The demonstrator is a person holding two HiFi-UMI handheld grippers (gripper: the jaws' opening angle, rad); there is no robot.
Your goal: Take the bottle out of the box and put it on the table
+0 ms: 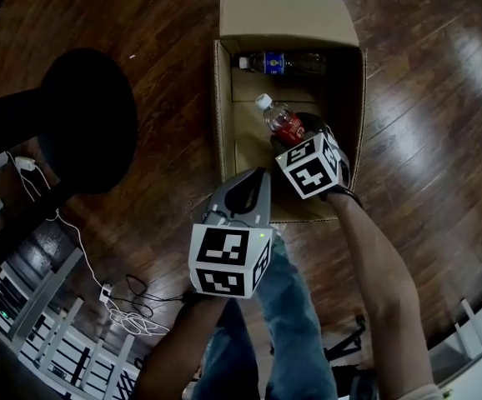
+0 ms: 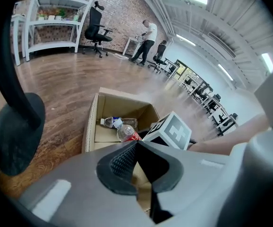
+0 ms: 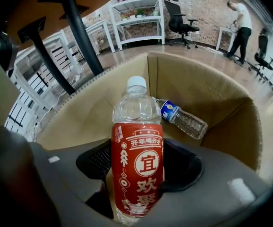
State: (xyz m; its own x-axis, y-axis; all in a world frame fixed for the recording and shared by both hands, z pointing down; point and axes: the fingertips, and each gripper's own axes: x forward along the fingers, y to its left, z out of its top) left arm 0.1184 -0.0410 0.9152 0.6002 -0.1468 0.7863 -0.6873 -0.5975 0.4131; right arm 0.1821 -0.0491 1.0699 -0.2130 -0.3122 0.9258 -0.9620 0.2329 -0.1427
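Box (image 1: pixel 222 107) open above; second bottle (image 1: pixel 278 62) lies by its far wall

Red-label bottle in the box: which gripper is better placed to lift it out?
Right. The right gripper is shut on the red-label bottle inside the box, so it likely only needs to lift. The left gripper is shut on nothing, held back nearer the person.

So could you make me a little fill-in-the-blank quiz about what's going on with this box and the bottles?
1. The right hand-held gripper is shut on the clear plastic bottle whose label is ____.
2. The other clear plastic bottle, lying on its side in the brown cardboard box, has a ____ label.
3. The left hand-held gripper, jaws together, holds ____.
Missing words: red; blue; nothing.
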